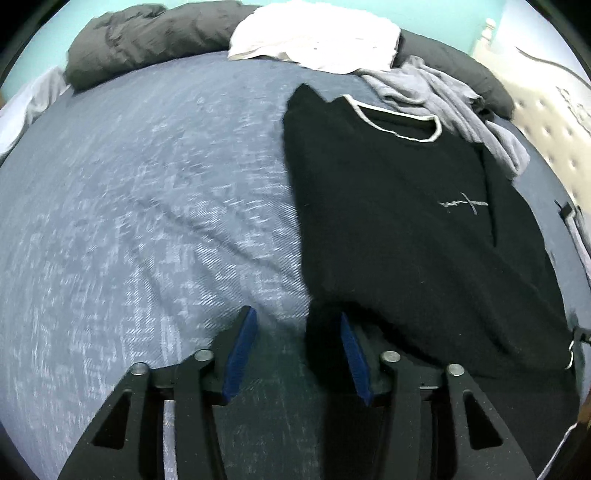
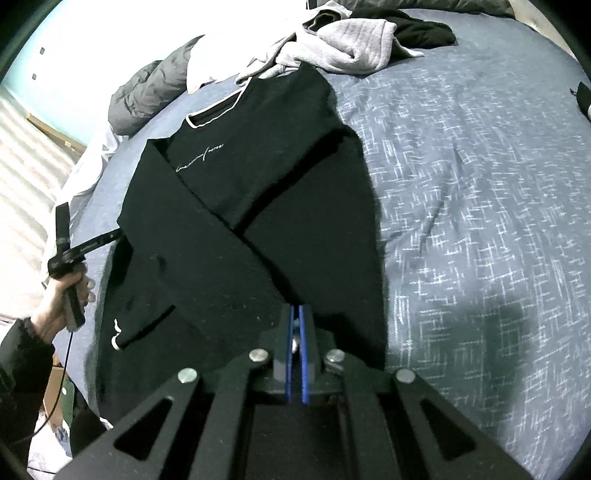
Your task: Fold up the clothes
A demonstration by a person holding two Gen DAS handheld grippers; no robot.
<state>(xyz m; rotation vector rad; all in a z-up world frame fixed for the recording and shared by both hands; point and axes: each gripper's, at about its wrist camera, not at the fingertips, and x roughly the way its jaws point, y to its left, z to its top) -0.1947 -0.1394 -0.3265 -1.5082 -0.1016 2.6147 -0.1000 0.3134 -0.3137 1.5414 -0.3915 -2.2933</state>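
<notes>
A black sweater (image 1: 406, 221) (image 2: 258, 184) with a white-trimmed neck and small white chest script lies flat on the blue-grey bedspread (image 1: 147, 184) (image 2: 480, 184). Its sleeves are folded crosswise over the front. My left gripper (image 1: 299, 332) is open at the sweater's lower left corner; the right blue pad (image 1: 354, 354) touches the black cloth and the left pad (image 1: 242, 350) is over the bedspread. In the right wrist view a hand (image 2: 62, 295) holds that tool at the sweater's side. My right gripper (image 2: 295, 314) is shut over the sweater's lower part, with nothing seen between its pads.
A crumpled grey hoodie (image 1: 443, 96) (image 2: 351, 40) lies beyond the sweater's collar, with a white cloth (image 1: 314, 33) and a dark grey duvet (image 1: 147, 40) (image 2: 147, 92) behind. A black garment (image 2: 417, 26) lies farther back. A tufted headboard (image 1: 554, 122) bounds one side.
</notes>
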